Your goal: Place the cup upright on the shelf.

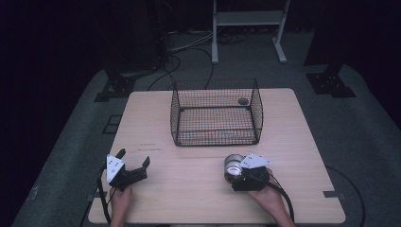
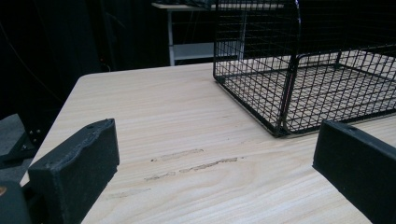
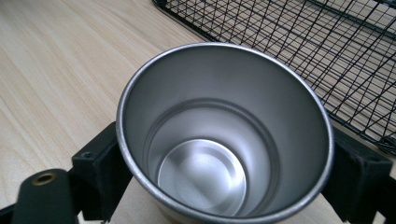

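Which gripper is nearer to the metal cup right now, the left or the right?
The right. The right gripper has its jaws closed on the metal cup, one each side. The left gripper sits open across the table, well apart from it.

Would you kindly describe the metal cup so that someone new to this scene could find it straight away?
Start at the black wire basket in the middle of the wooden table. In front of it, toward the person's right, the right gripper clasps the metal cup between its jaws. It is the one shiny, round, open-topped thing there, and it is empty.
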Demonstrator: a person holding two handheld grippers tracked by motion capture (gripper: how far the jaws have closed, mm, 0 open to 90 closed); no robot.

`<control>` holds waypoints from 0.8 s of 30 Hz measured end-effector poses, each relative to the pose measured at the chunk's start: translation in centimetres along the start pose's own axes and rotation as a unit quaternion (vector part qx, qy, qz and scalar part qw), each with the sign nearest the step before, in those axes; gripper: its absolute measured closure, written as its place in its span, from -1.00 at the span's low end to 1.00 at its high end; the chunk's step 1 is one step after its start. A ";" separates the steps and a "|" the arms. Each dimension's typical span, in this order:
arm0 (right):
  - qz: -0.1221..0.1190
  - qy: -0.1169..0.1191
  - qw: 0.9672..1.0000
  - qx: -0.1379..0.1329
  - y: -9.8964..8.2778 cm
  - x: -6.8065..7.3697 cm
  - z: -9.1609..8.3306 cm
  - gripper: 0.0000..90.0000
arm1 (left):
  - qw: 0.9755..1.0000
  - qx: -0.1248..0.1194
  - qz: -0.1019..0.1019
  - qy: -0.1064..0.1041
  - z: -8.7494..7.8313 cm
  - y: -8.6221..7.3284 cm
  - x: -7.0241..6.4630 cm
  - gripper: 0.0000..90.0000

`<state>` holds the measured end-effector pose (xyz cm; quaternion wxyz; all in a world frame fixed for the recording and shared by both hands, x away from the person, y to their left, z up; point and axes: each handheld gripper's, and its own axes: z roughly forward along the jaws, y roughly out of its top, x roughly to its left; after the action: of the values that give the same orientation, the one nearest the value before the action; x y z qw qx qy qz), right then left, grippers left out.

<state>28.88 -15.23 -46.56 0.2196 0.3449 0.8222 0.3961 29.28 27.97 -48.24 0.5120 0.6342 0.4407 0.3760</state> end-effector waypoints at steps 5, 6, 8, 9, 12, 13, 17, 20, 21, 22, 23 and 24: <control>0.000 0.005 1.000 0.000 0.0 0.0 0.0 -0.66 | 1.000 0.000 0.000 0.000 0.0 0.0 0.0 -1.00; 0.000 0.006 1.000 -0.001 0.0 0.0 0.0 -0.65 | 1.000 0.000 0.000 0.000 0.0 0.0 0.0 -1.00; -0.001 0.008 1.000 -0.006 0.0 0.1 -0.2 -0.61 | 1.000 0.000 0.000 0.000 0.0 0.0 0.0 -1.00; -0.003 0.007 1.000 -0.008 0.1 0.1 -0.2 -0.61 | 1.000 0.000 0.000 0.000 0.0 0.0 0.0 -1.00; -0.004 0.008 1.000 -0.008 0.1 0.1 -0.2 -0.60 | 1.000 0.000 0.000 0.000 0.0 0.0 0.0 -1.00; -0.004 0.010 1.000 -0.007 0.0 0.0 -0.2 -0.60 | 1.000 0.000 0.000 0.000 0.0 0.0 0.0 -1.00; 0.000 0.015 1.000 -0.007 0.1 0.0 -0.3 -0.60 | 1.000 0.000 0.000 0.000 0.0 0.0 0.0 -1.00; 0.003 0.018 1.000 -0.011 0.1 -0.2 -0.5 -0.60 | 1.000 0.000 0.000 0.000 0.0 0.0 0.0 -1.00; 0.006 0.020 1.000 -0.011 0.1 -0.2 -0.6 -0.60 | 1.000 0.000 0.000 0.000 0.0 0.0 0.0 -1.00; 0.007 0.021 1.000 -0.012 0.1 -0.3 -0.6 -0.60 | 1.000 0.000 0.000 0.000 0.0 0.0 0.0 -1.00; 0.007 0.022 1.000 -0.012 0.1 -0.3 -0.7 -0.60 | 1.000 0.000 0.000 0.000 0.0 0.0 0.0 -1.00; 0.009 0.023 1.000 -0.013 0.1 -0.3 -0.8 -0.60 | 1.000 0.000 0.000 0.000 0.0 0.0 0.0 -1.00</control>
<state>28.67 -15.81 -45.96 0.2015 0.3401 0.8188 0.4162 29.27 27.99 -48.24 0.5120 0.6341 0.4410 0.3759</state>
